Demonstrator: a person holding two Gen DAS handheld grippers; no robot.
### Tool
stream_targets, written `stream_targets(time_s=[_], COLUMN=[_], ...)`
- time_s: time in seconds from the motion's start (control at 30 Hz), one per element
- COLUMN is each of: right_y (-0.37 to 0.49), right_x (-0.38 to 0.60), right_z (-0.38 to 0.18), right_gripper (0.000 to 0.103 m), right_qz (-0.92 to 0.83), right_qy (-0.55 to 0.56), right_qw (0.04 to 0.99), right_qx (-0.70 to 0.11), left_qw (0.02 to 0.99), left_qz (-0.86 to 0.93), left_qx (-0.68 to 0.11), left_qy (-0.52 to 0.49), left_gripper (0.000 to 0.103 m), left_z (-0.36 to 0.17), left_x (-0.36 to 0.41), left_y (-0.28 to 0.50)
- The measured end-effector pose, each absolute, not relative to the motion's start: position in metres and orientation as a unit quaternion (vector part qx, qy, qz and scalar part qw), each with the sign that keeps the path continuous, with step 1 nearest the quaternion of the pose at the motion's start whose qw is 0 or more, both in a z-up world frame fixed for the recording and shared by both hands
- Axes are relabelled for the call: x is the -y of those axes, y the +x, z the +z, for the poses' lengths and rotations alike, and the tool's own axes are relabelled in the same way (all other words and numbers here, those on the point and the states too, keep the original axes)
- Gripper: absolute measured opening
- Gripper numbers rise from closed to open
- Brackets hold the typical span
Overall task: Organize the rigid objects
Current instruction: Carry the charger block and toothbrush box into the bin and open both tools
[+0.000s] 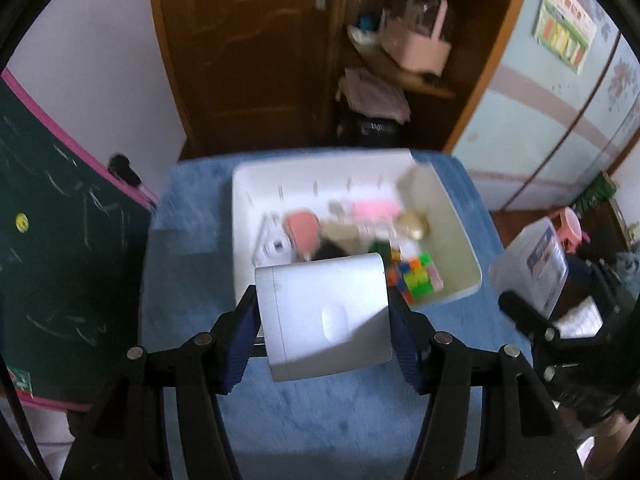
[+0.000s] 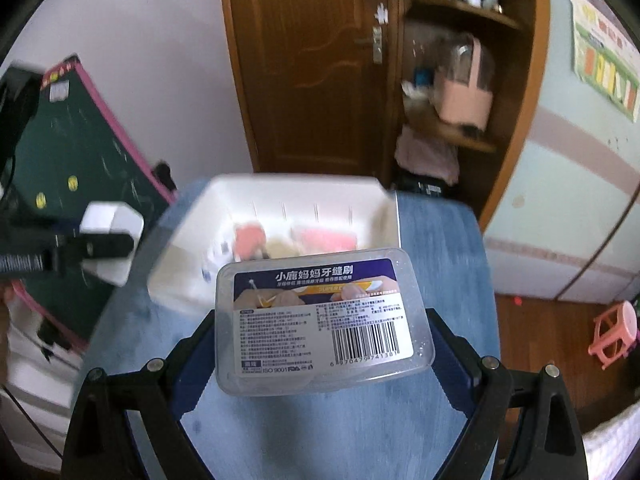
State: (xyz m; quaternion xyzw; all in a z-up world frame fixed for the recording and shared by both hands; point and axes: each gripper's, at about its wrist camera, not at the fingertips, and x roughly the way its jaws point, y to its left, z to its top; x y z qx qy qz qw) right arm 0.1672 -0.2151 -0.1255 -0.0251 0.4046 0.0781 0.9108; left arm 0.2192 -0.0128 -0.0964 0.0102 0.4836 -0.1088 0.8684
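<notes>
White and smooth, the case (image 1: 324, 312) sits clamped between the blue pads (image 1: 240, 340) of the left gripper (image 1: 322, 320), held in the air above the blue cloth (image 1: 328, 412) at the near rim of the white bin (image 1: 452, 208). The right gripper (image 2: 324, 340) is closed on a clear box (image 2: 324, 320), also held above the cloth just short of the bin.

Only the left view looks into the bin: a colour cube (image 1: 418, 278) in the near right corner, a pink block (image 1: 376, 210) by the far wall, a salmon-pink thing (image 1: 302, 228), a white piece (image 1: 274, 246) to its left, and a few blurred items between them that I cannot name. In the right view the box hides the bin's near part, and the contents show only as pink smears. That view alone shows the box label: a dark blue band with "小鹿妈妈牙缝刷", small print, "ISO 9001", "FDA" and a barcode whose digits are too blurred to read fully. It also shows the left gripper from the side, far left, with the white case in its grip.

Around: a green chalkboard (image 1: 60, 220) with a pink frame on the left, a brown door (image 2: 304, 68) behind, shelves (image 2: 460, 136) with a pink holder (image 2: 464, 100), a wall poster (image 2: 604, 52), and a pink stool (image 2: 616, 332) on the floor at right.
</notes>
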Motion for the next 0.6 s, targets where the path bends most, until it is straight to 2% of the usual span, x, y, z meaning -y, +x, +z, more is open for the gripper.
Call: stream_targets(time_s=[0.17, 0.27, 0.43, 0.6], right_y=[0.221, 0.256, 0.314, 0.362], right_x=[0.205, 0.203, 0.198, 0.189], right_z=[-0.086, -0.082, -0.113, -0.177], right_gripper=[0.095, 0.095, 0.095, 0.095], right_qz=[0.076, 0.064, 0.049, 0.04], right_qy=[-0.02, -0.015, -0.008, -0.009], right_qw=[0.915, 0.915, 0.896, 0.86], right_qx=[-0.395, -0.399, -0.441, -0.508], left_qw=[0.877, 0.874, 0.851, 0.824], left_qz=[-0.093, -0.085, -0.075, -0.073], left_qx=[-0.471, -0.479, -0.518, -0.561], left_qy=[0.022, 0.027, 0.039, 0.031], left_gripper=[0.064, 0.064, 0.064, 0.064], left_z=[-0.088, -0.1, -0.155, -0.208], left_x=[0.017, 0.025, 0.045, 0.062], left_y=[0.242, 0.259, 0.288, 0.306])
